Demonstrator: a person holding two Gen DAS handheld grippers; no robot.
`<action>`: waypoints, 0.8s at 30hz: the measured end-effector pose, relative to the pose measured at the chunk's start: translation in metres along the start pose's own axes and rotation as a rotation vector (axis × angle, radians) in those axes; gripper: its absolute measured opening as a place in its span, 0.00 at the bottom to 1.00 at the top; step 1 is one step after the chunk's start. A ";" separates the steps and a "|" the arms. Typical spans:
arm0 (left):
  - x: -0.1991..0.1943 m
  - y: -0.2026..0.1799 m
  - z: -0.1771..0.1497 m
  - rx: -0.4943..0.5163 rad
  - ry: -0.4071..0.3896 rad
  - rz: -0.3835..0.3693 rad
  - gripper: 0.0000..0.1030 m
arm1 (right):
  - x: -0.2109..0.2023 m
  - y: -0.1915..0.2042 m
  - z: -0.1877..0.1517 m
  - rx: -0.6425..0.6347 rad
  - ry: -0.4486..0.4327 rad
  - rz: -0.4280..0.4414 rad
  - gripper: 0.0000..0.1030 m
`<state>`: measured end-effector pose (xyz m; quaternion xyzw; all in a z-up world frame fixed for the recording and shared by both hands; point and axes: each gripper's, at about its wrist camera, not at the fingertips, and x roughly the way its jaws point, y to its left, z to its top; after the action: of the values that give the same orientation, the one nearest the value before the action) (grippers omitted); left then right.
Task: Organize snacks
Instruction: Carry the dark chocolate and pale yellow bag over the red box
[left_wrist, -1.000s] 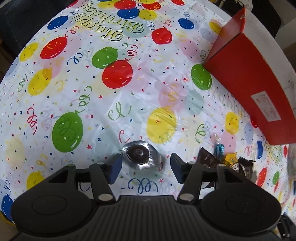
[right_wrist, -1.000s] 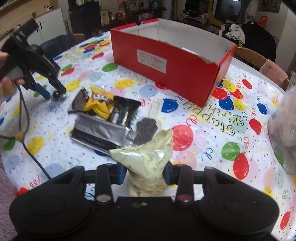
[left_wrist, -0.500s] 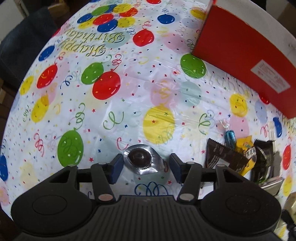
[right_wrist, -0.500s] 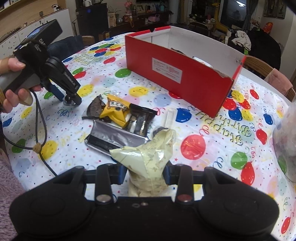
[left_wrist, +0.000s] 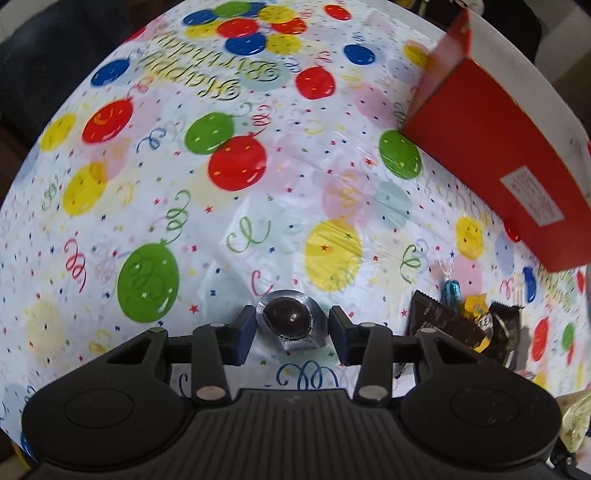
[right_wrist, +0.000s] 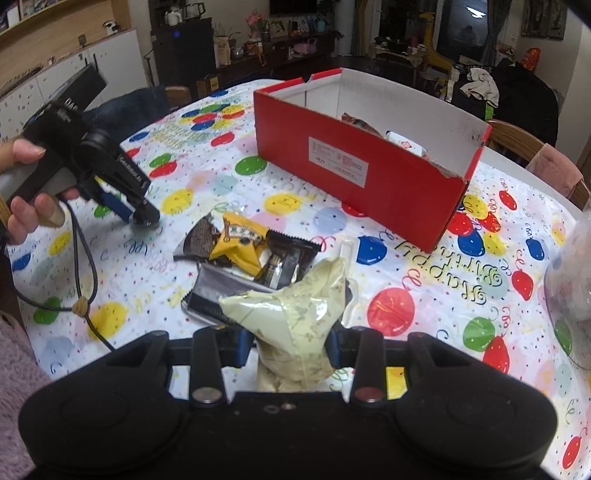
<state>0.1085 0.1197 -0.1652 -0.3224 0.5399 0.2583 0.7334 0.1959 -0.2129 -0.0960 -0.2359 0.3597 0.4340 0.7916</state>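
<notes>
A foil-wrapped dark round candy (left_wrist: 291, 321) lies on the balloon-print tablecloth (left_wrist: 258, 206). My left gripper (left_wrist: 292, 328) points down over it, jaws closing, each blue pad a hair off the foil's edges. In the right wrist view the left gripper (right_wrist: 142, 218) touches down at the left of the table, held by a hand (right_wrist: 22, 192). My right gripper (right_wrist: 290, 345) is shut on a pale yellow-green snack bag (right_wrist: 295, 314), held above the table. A red open box (right_wrist: 369, 177) with snacks inside stands beyond; the box (left_wrist: 498, 177) is also at the upper right of the left wrist view.
A pile of dark, yellow and silver snack packets (right_wrist: 251, 254) lies between the grippers; the pile (left_wrist: 461, 321) sits right of the left gripper, with a blue twist candy (left_wrist: 451, 290). A cable (right_wrist: 81, 280) trails over the table's left. A clear bag (right_wrist: 572, 277) is at the right edge.
The left jaws have narrowed around the foil candy, which stays in place. The right gripper keeps its grip on the pale bag and has hardly shifted.
</notes>
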 end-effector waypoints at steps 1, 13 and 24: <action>-0.002 0.002 0.000 -0.010 0.002 -0.007 0.41 | -0.001 -0.001 0.002 0.010 -0.005 -0.001 0.36; -0.037 -0.013 0.016 0.000 -0.034 -0.096 0.41 | -0.017 -0.032 0.036 0.152 -0.090 -0.071 0.36; -0.079 -0.089 0.063 0.158 -0.146 -0.180 0.41 | -0.022 -0.073 0.093 0.225 -0.180 -0.137 0.36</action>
<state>0.1902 0.1060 -0.0594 -0.2910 0.4726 0.1709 0.8141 0.2842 -0.1982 -0.0156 -0.1299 0.3169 0.3555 0.8696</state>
